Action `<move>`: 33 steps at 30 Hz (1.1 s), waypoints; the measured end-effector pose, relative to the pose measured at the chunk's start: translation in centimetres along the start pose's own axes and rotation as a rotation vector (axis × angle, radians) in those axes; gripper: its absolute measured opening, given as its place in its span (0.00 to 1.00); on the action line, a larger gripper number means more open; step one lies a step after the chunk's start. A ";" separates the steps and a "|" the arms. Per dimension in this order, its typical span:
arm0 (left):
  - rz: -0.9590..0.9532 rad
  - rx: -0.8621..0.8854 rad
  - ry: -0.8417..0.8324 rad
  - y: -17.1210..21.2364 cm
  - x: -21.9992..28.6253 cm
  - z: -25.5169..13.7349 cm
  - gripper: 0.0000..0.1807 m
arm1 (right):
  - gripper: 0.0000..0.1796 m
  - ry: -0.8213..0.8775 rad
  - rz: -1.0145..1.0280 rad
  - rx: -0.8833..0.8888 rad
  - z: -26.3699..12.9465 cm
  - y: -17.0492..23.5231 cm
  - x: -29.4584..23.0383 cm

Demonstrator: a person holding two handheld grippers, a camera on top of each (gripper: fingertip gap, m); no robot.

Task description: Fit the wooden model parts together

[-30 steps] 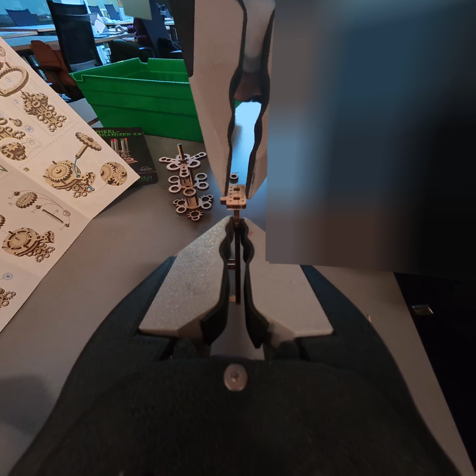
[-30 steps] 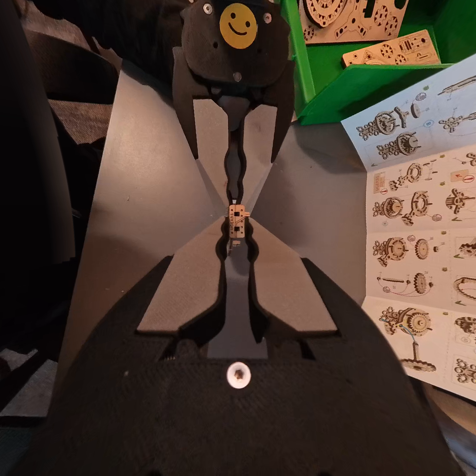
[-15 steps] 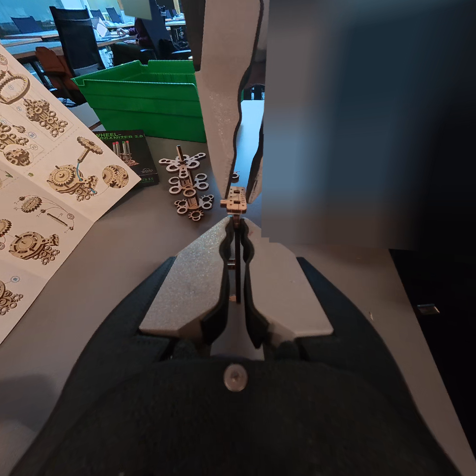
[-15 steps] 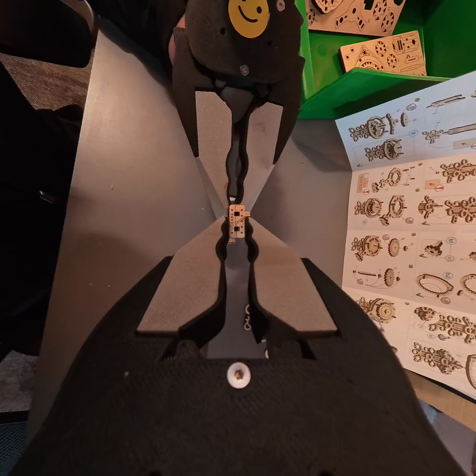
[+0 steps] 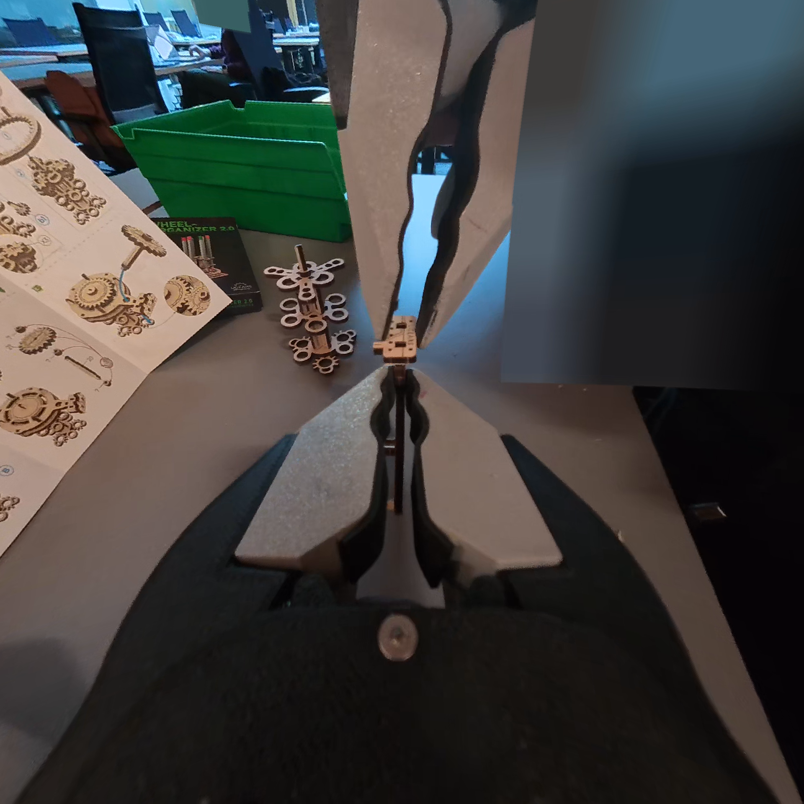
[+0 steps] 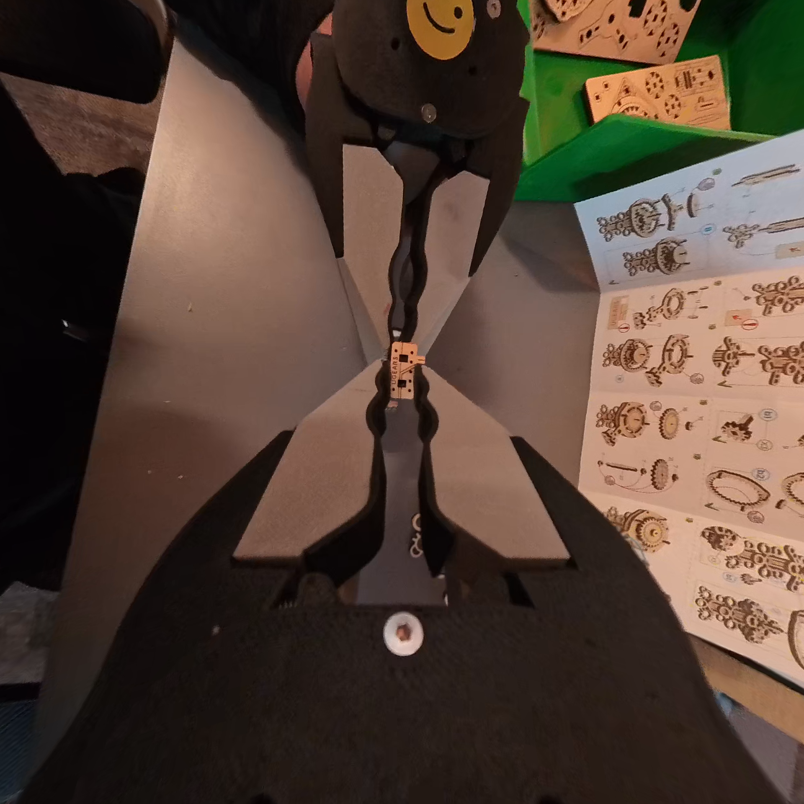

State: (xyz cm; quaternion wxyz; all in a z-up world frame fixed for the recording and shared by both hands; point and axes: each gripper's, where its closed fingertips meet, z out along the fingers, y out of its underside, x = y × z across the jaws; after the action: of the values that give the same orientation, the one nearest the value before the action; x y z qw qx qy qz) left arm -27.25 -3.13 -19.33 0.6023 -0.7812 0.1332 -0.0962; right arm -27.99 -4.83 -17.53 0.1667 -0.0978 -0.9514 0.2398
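My left gripper [image 5: 396, 377] is shut on a thin dark wooden strip [image 5: 398, 439], held edge-on between its jaws. My right gripper [image 6: 403, 373] is shut on a small light wooden plate [image 6: 403, 375] with two square holes. The two grippers meet tip to tip above the grey table [image 5: 209, 435]. In the left wrist view the right gripper [image 5: 401, 336] comes down from above, and the plate [image 5: 398, 346] sits right at the strip's front end. In the right wrist view the left gripper [image 6: 402, 341], with a yellow smiley sticker, faces me. Whether the two parts are joined is hidden.
A partly built wooden model [image 5: 315, 313] of ringed plates on an axle lies just left of the tips. A black booklet [image 5: 209, 265], a folded instruction sheet [image 5: 65, 313] and a green bin [image 5: 243, 174] holding wooden part sheets [image 6: 652, 95] stand beyond. The table edge [image 5: 661, 500] runs on the right. My two grippers' fingertips are within a few centimetres of each other.
Both grippers stay shut and tip to tip. The right gripper has tilted and shifted slightly, so the instruction sheet slid left in its view. The plate stays at the strip's end.
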 end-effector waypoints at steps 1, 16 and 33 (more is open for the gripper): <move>0.001 -0.001 -0.002 0.0 0.0 0.0 0.00 | 0.04 -0.016 0.004 -0.021 0.0 0.1 -0.1; -0.051 0.002 -0.004 0.0 -0.4 -0.3 0.00 | 0.04 0.181 -0.071 -0.020 0.4 -0.3 0.6; -0.037 0.006 -0.005 0.0 -0.4 -0.2 0.00 | 0.06 0.159 0.075 0.169 0.0 -0.5 0.6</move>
State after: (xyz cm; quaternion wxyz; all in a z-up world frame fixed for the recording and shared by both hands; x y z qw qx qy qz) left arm -27.70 -3.22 -19.31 0.6031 -0.7819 0.1169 -0.1059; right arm -28.62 -5.14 -17.09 0.2403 -0.1378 -0.9072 0.3167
